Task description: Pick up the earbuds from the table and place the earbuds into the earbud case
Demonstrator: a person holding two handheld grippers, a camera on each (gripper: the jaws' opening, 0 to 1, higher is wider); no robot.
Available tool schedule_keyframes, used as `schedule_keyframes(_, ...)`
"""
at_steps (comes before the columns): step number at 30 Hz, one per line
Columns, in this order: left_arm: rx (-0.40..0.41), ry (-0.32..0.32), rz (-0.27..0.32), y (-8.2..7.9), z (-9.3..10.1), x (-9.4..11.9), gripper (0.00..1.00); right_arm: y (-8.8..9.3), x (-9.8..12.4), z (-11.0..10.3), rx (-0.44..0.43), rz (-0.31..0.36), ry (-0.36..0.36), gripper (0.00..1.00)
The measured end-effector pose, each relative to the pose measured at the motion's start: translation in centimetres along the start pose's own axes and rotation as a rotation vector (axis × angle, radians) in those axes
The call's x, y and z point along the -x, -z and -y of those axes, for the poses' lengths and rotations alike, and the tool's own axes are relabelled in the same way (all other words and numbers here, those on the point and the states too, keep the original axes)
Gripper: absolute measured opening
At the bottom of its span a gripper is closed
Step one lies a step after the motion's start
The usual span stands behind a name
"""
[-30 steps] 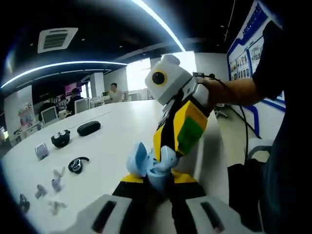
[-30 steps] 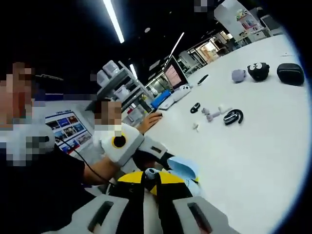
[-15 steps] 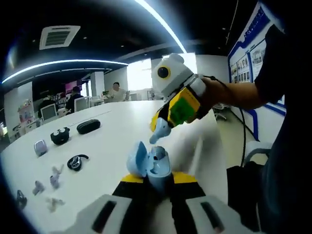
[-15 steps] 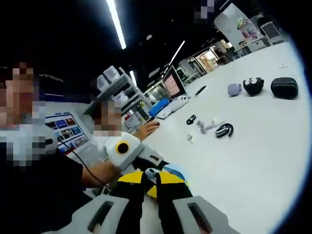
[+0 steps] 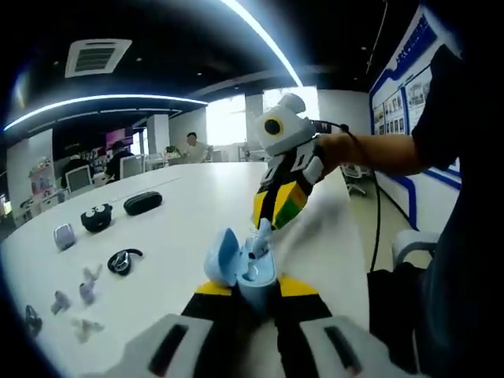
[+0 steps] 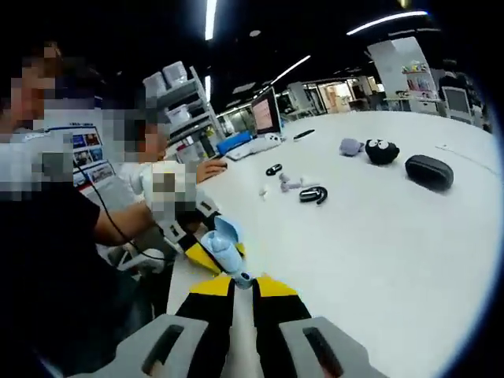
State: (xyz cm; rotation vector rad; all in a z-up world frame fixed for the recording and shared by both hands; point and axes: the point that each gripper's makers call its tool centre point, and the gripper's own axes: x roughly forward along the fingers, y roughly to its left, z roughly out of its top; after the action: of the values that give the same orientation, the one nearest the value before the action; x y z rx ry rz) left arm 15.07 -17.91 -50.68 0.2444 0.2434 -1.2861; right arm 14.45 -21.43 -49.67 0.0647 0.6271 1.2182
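The left claw (image 5: 253, 293) is clamped on the open blue earbud case (image 5: 240, 264), lid tipped left, held above the counter (image 5: 181, 213). Just above it, the right claw (image 5: 266, 224) pinches an earbud (image 5: 257, 240), stem pointing down into the case.

Dim ceiling, bright strip lights (image 5: 260, 35), window (image 5: 224, 120) glare; fisheye-warped edges.
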Motion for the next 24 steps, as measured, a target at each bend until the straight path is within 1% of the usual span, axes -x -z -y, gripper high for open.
schedule_keyframes(4, 0.003, 0.001, 0.0, 0.0, 0.0, 0.0, 0.19, 0.6, 0.0, 0.4, 0.04, -0.022, 0.013, 0.09)
schedule_keyframes(8, 0.011, 0.003, 0.004, 0.0, 0.0, 0.0, 0.19, 0.6, 0.2, 0.5, 0.057, -0.02, 0.016, 0.09)
schedule_keyframes(13, 0.013, 0.001, 0.004, 0.1, 0.0, 0.0, 0.19, 0.9, 0.8, 1.2, 0.101, -0.036, 0.067, 0.12)
schedule_keyframes(16, 0.013, 0.0, 0.004, 0.1, 0.0, 0.0, 0.19, 1.2, 1.0, 1.1, 0.14, -0.045, 0.128, 0.12)
schedule_keyframes(19, 0.013, -0.001, 0.004, 0.1, 0.0, 0.0, 0.19, 1.2, 1.1, 0.8, 0.168, -0.029, 0.184, 0.14)
schedule_keyframes(22, 0.011, -0.002, 0.003, 0.1, 0.0, 0.1, 0.19, 1.2, 1.0, 0.7, 0.202, -0.002, 0.273, 0.16)
schedule_keyframes(24, 0.01, -0.001, 0.002, 0.1, 0.0, 0.1, 0.19, 1.2, 0.8, 0.5, 0.218, 0.018, 0.318, 0.17)
